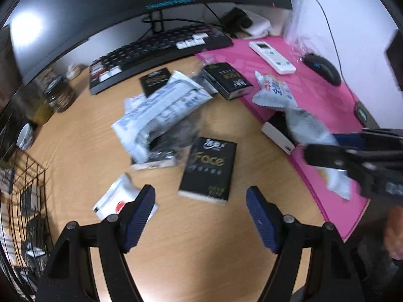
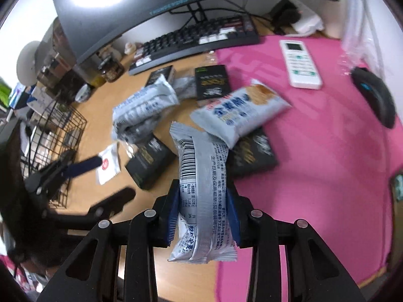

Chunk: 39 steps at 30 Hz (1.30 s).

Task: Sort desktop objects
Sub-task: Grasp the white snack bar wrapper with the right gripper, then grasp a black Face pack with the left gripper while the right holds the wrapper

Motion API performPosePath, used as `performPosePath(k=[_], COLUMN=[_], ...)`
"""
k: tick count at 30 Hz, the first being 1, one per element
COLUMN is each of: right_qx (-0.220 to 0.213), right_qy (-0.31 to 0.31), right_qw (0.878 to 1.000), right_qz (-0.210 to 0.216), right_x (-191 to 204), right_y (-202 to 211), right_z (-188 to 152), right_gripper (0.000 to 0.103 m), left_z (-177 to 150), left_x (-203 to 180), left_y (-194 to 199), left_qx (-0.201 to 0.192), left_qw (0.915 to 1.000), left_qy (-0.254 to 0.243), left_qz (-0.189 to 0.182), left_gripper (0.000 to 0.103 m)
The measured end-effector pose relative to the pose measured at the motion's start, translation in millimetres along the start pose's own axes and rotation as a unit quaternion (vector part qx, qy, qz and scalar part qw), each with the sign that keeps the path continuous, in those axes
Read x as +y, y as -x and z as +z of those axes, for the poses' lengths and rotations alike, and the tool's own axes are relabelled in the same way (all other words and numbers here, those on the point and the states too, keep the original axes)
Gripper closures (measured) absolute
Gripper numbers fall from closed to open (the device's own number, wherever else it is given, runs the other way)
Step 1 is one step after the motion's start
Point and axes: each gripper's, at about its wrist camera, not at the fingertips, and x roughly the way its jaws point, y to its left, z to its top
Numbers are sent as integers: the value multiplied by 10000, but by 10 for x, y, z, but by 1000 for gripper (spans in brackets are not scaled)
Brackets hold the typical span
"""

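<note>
My right gripper is shut on a silver snack packet and holds it above the desk; it also shows in the left wrist view. My left gripper is open and empty, hovering over a black "Face" tissue pack and beside a small white sachet. Scattered on the desk are more silver-white snack packets and more black tissue packs.
A black wire basket with items stands at the left edge. A keyboard, monitor, glass jar, white remote and black mouse lie around; a pink mat covers the right.
</note>
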Motion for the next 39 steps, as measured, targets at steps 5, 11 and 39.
performPosePath(k=[5,11,39], right_qx=[-66,116,-142], right_qy=[95,-12,131], right_qw=[9981,9954,9894], right_qz=[-603,-952,-1439], right_x=[-172,-441,-347], right_y=[96,-56,-115], right_z=[-65,-188,-267], right_gripper=[68,65,55], left_z=[93,194,-169], left_x=[-76,-74,-82], left_y=[-186,-344,-233], left_qx=[144,188,256], left_qw=[9999,9998,9995], left_qy=[-93,18,159], left_qz=[-22,-91,-58], left_gripper=[25,25,31])
